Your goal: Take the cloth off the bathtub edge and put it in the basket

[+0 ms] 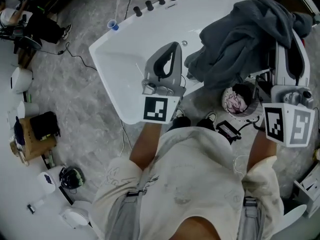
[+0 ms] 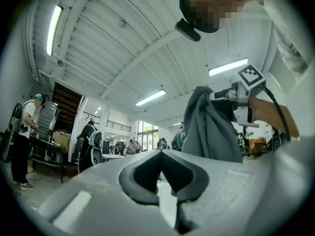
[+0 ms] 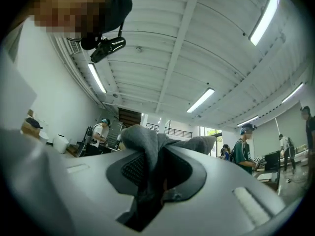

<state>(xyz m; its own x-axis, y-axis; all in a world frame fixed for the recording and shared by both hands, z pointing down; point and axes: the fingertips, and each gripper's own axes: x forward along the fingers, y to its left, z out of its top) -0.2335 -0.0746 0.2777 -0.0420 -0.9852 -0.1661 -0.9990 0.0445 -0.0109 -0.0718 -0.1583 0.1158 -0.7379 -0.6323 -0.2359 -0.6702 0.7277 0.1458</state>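
Crumpled grey cloth point(image 1: 245, 39) hangs over the glossy white bathtub's point(image 1: 120, 69) right edge, above the round basket point(image 1: 226, 103). Only the right gripper view shows the right gripper point(image 3: 147, 154) clenching its fold; left gripper point(image 2: 160, 154) closed, empty.

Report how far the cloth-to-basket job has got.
Done: the grey cloth looks lifted off the bathtub edge.
In hand: the right claw is shut on a fold of it, holding it bunched up close to the basket. The left claw holds nothing.
Left: lower the cloth into the basket and let go. It is not in there yet.
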